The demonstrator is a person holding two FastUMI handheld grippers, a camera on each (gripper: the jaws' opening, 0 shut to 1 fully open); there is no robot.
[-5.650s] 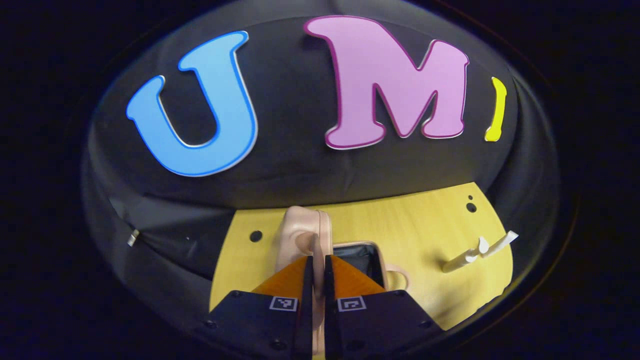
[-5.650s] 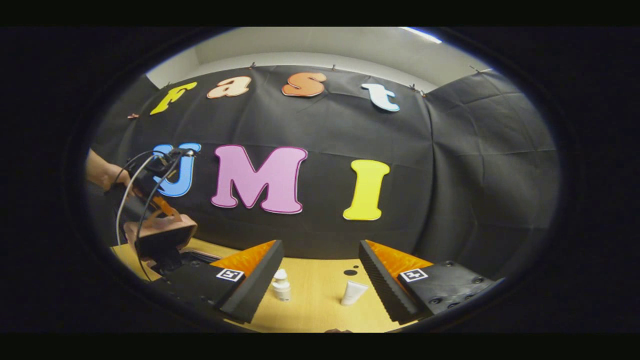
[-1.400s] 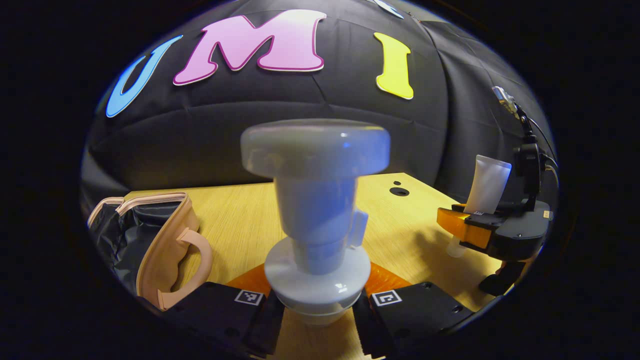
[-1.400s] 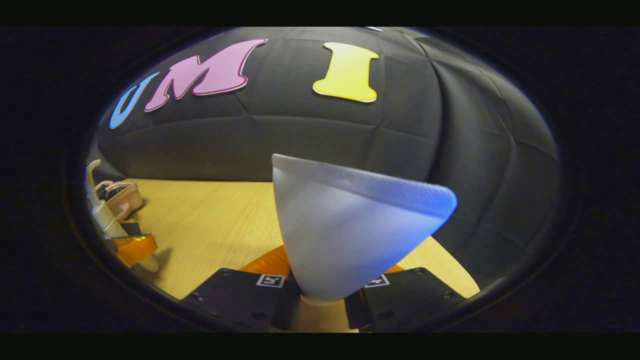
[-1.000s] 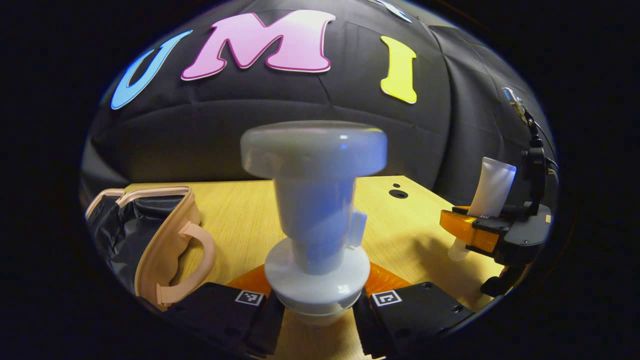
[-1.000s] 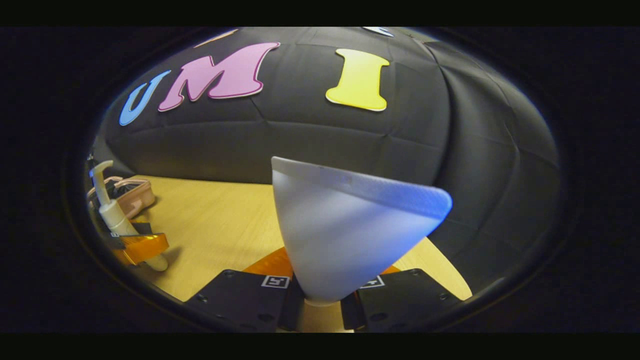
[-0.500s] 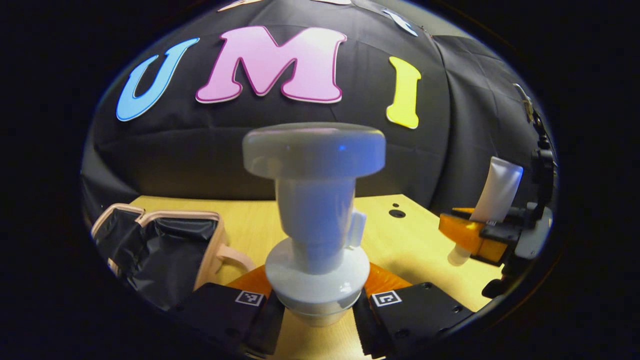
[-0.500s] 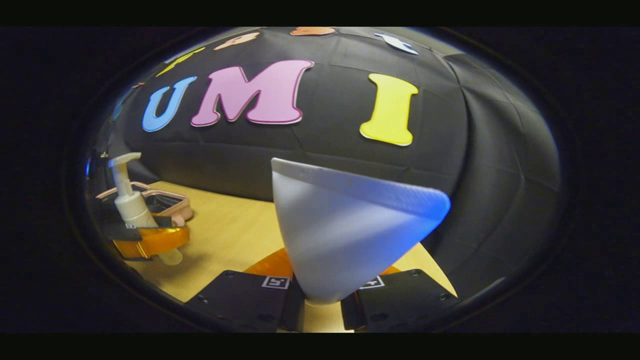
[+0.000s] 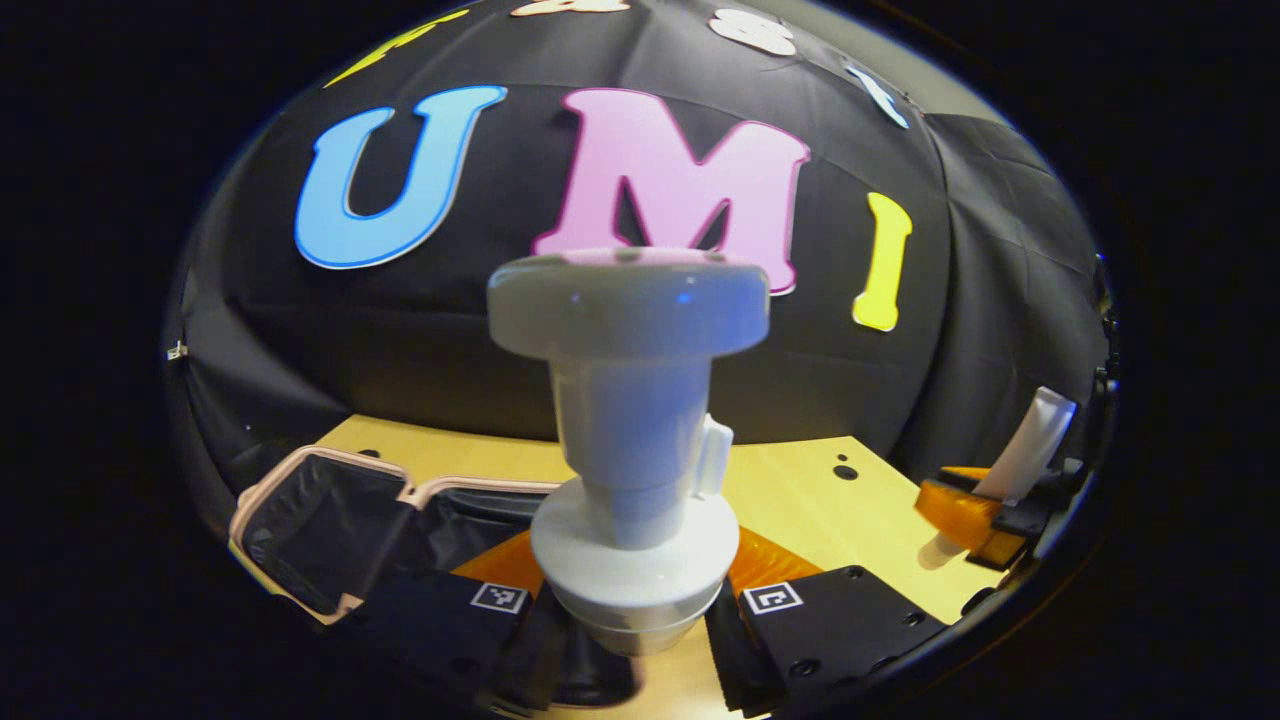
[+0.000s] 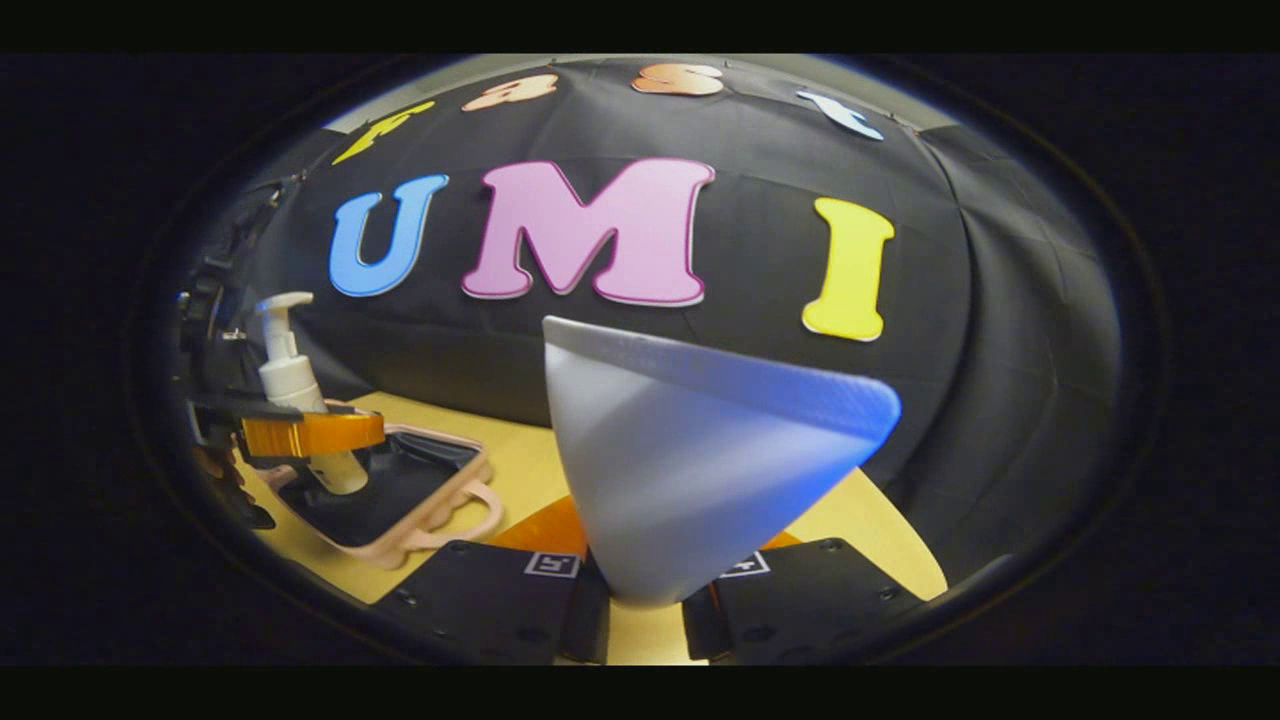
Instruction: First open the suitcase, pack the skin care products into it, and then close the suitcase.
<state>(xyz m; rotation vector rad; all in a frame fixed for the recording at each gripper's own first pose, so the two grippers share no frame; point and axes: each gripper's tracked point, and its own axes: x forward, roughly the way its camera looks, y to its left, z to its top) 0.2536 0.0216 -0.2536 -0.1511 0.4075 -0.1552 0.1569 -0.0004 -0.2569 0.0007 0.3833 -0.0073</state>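
In the left gripper view my left gripper (image 9: 636, 625) is shut on a white pump bottle (image 9: 630, 440), held upright and close to the lens. The pink suitcase (image 9: 300, 500) lies open just below and left of it, showing its black lining. In the right gripper view my right gripper (image 10: 645, 605) is shut on a white tube (image 10: 690, 460), crimped end up. That view also shows the left gripper (image 10: 312, 435) holding the pump bottle (image 10: 290, 385) over the open suitcase (image 10: 400, 500). At the left gripper view's right edge, the right gripper (image 9: 985, 510) carries the tube (image 9: 1030, 445).
The light wooden table (image 9: 800, 500) has small dark holes (image 9: 845, 470) near its far right. Black cloth wall stands close behind the table in both views. A hand (image 10: 225, 475) shows under the left gripper at the right gripper view's left edge.
Both grippers have swung left toward the suitcase with their loads. The left gripper now holds the pump bottle above the open suitcase; the suitcase sits closer in both views.
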